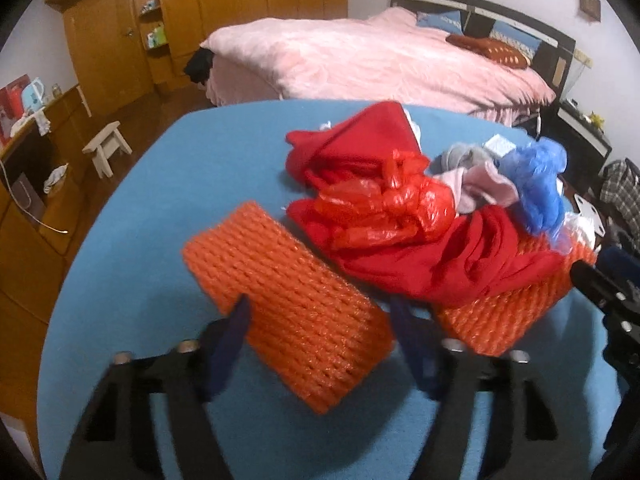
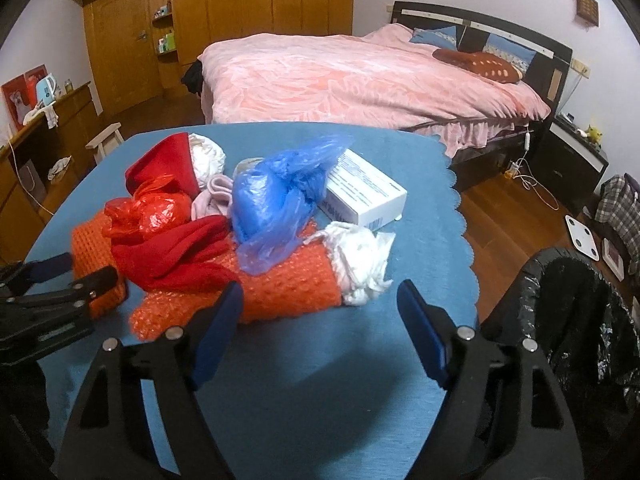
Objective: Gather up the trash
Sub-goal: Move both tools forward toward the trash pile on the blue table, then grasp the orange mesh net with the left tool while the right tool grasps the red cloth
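Right gripper gapes before orange foam net, blue bag.

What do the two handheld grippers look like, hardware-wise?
Both match: the left gripper and right gripper have black frames with slotted cutouts, silver round bolt heads at the finger pivots, and two flat dark-blue fingers. No cables, labels or sleeves show. The left one seen from the right wrist view looks the same black with a blue finger.
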`<state>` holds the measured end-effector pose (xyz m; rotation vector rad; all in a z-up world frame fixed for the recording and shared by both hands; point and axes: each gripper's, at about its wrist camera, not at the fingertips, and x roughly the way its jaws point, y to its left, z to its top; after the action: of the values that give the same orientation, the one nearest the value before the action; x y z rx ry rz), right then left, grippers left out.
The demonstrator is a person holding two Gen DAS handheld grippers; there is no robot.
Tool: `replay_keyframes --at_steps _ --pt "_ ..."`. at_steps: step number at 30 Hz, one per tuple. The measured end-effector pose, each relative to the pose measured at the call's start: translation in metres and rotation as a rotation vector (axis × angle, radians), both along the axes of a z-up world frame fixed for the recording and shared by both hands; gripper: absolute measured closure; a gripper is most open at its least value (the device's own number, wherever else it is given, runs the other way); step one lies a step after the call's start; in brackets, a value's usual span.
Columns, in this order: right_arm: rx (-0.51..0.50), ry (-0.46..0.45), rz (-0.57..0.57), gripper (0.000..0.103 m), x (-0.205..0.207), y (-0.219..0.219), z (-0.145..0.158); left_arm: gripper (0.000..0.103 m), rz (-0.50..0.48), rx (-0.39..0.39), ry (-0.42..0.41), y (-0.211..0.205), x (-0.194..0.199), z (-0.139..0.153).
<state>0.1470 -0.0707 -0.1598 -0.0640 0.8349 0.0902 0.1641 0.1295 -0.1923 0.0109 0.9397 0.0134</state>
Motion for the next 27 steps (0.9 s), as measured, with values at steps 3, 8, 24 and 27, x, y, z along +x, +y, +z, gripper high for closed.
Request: replay_keyframes --at_steps 3,8,24,27 --pt "0.009 -0.004 0.016 0.027 -0.001 0.006 0.001 0.063 -0.013 -0.015 -0.006 0.004 -0.001 -0.002" --pt "0.038 -0.027 0.051 0.028 -0.005 0.020 0.007 0.098 -0.034 -0.072 -0.021 0.011 -0.008 0.000" --pt "0.050 -0.027 0.182 0.039 0.010 0.081 0.002 0.082 0.035 -0.067 -0.056 0.043 -0.023 0.007" --pt "0.046 0.005 0.209 0.049 0.017 0.088 -0.005 0.065 0.062 -0.070 -0.066 0.051 -0.024 0.007"
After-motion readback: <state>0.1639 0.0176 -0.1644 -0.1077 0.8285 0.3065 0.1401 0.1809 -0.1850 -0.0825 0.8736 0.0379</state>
